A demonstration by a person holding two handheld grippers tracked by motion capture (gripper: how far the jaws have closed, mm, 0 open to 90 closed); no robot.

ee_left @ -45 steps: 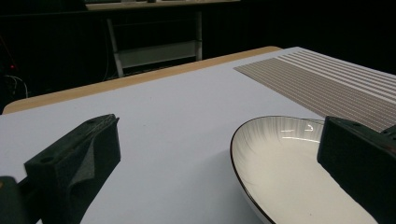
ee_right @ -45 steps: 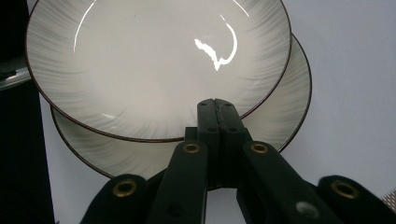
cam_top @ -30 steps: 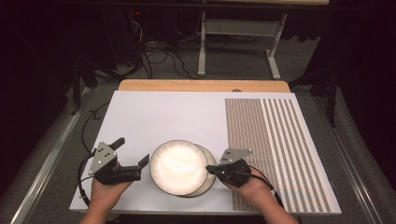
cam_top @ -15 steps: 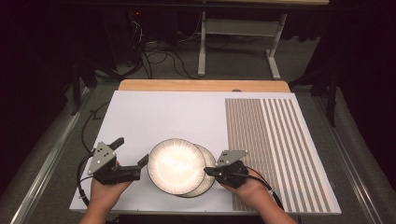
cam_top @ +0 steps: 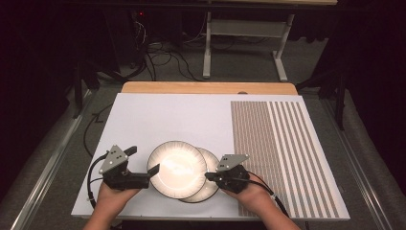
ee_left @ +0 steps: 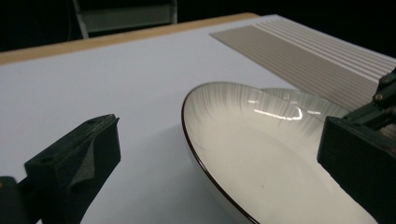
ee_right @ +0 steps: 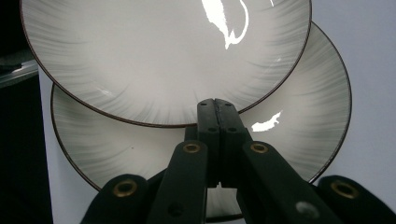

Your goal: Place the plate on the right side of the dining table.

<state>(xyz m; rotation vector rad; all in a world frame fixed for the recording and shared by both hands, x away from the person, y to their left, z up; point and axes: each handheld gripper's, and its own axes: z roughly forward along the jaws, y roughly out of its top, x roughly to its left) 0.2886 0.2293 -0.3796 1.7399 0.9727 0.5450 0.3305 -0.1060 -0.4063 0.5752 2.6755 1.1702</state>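
Observation:
Two pale plates with dark rims lie near the front edge of the white board (cam_top: 163, 120). The upper plate (cam_top: 177, 168) (ee_left: 261, 154) (ee_right: 154, 56) overlaps the lower plate (cam_top: 215, 164) (ee_right: 299, 116) (ee_left: 292, 93) and sits further left. My left gripper (cam_top: 142, 160) (ee_left: 224, 144) is open, its jaws wide apart at the upper plate's left rim, and its pads do not press on it. My right gripper (cam_top: 208, 176) (ee_right: 215, 105) is shut with nothing between its jaws. It hangs over the lower plate, tips against the upper plate's right rim.
A ribbed, striped mat (cam_top: 277, 153) covers the right part of the board. A wooden strip (cam_top: 206, 87) runs along the far edge. Beyond it are dark floor, cables (cam_top: 163, 52) and a metal stand (cam_top: 249, 28). The board's front edge lies just below both hands.
The upper plate has slid a little to the left off the lower plate, and the shut right gripper has followed at its rim. The left gripper has hardly moved.

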